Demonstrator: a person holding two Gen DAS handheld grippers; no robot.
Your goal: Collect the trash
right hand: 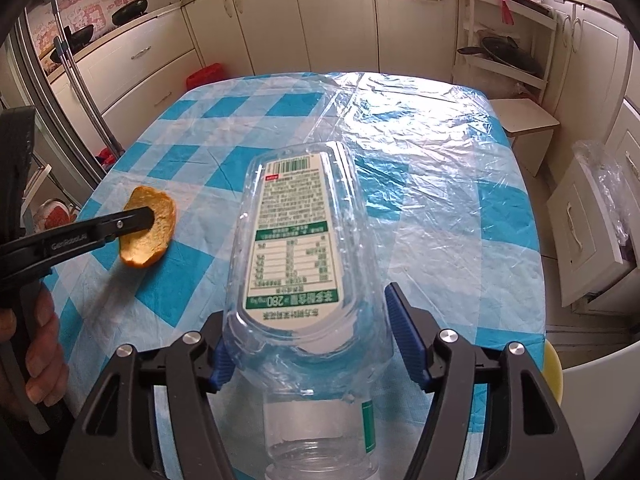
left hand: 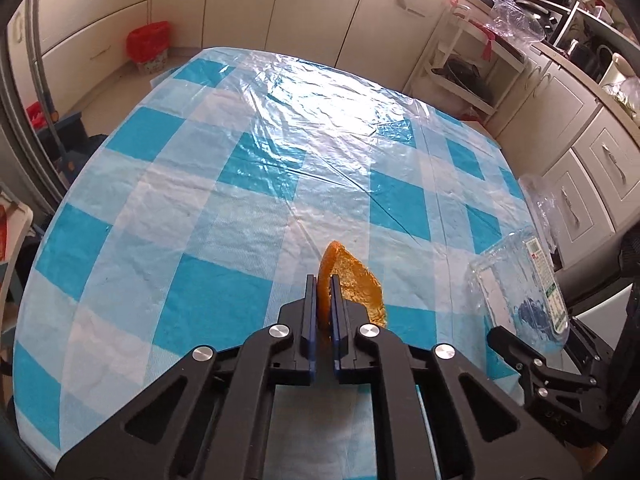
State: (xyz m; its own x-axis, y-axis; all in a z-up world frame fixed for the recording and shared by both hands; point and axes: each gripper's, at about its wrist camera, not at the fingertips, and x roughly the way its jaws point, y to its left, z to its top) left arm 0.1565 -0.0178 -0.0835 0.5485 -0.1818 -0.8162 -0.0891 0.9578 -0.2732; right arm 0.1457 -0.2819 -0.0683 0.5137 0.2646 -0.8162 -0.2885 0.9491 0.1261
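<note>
1. The left gripper (left hand: pixel 324 300) is pinching an orange peel (left hand: pixel 352 284), its two blue pads clamped on the peel's edge. In the right wrist view the peel (right hand: pixel 150 226) is hanging just above the near left part of the table (right hand: pixel 440 152), seemingly clear of the checked cloth.

2. The right gripper (right hand: pixel 316 336) is grasping a clear plastic bottle (right hand: pixel 296 240), its fingers pressing the bottle's body from both sides. The bottle is lying along the fingers, base pointing far and neck pointing near.

3. The peel is looking light, thin and bendy, probably a little slick on its inner face. Pinching it across the rim, as now, is likely the surest hold.

4. The bottle is looking empty, so it is probably very light. Its thin walls are already dented, so a hard squeeze would likely crumple it, and the smooth plastic could slip. Holding it near the stiffer shoulder seems safest.

5. A red-lined bin (left hand: pixel 149 46) is standing on the floor beyond the table's far left corner. What it is holding cannot be told from here.

6. Both pieces of trash are in hand and not yet dropped anywhere.
</note>
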